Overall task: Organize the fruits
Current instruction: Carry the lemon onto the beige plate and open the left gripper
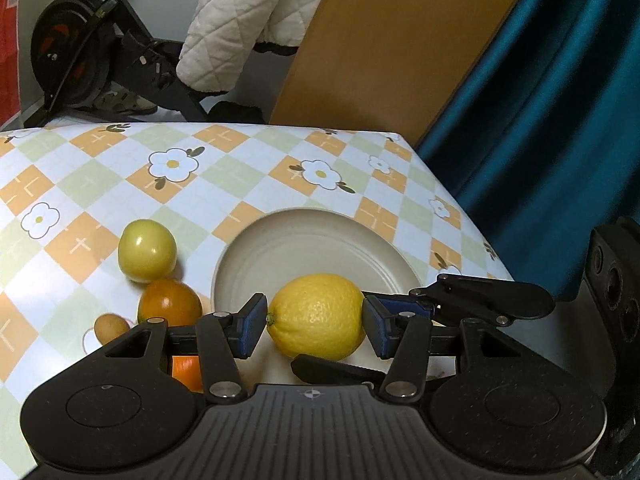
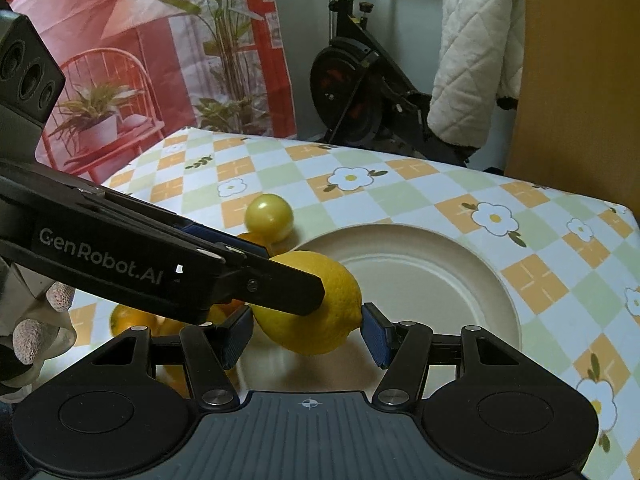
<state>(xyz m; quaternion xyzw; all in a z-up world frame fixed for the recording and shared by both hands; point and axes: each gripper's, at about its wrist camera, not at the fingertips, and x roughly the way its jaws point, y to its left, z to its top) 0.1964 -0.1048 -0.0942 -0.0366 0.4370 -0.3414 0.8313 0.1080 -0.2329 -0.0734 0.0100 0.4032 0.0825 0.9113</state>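
While the left wrist view looks down at the table (image 1: 248, 184) with its checked flower cloth, the left gripper (image 1: 316, 326) has its blue pads pinched on both ends of a lemon (image 1: 316, 316). That lemon sits over the near rim of a beige plate (image 1: 320, 236), which is close to the table's right edge. Can't tell if the lemon is touching the plate or just held over it. Left of the plate there's a green apple (image 1: 147, 251), then an orange (image 1: 170, 303) right below it, touching or nearly so, and a small brownish fruit (image 1: 110, 326) tucked against the gripper body; can't say what kind. Part of the right gripper (image 1: 486, 300) pokes in from the right, next to the lemon.

Over in the right wrist view, the right gripper (image 2: 308, 330) is clamped on the same lemon (image 2: 316, 308) too, one pad on each side. The left gripper (image 2: 280, 280) reaches in from the left across the top of the lemon, with gloved fingers (image 2: 30, 340) behind it. Plate (image 2: 460, 280) is just beyond the lemon, the apple (image 2: 269, 216) is further back towards the far left corner, and there's orange fruit (image 2: 132, 320) low on the left, mostly hidden.
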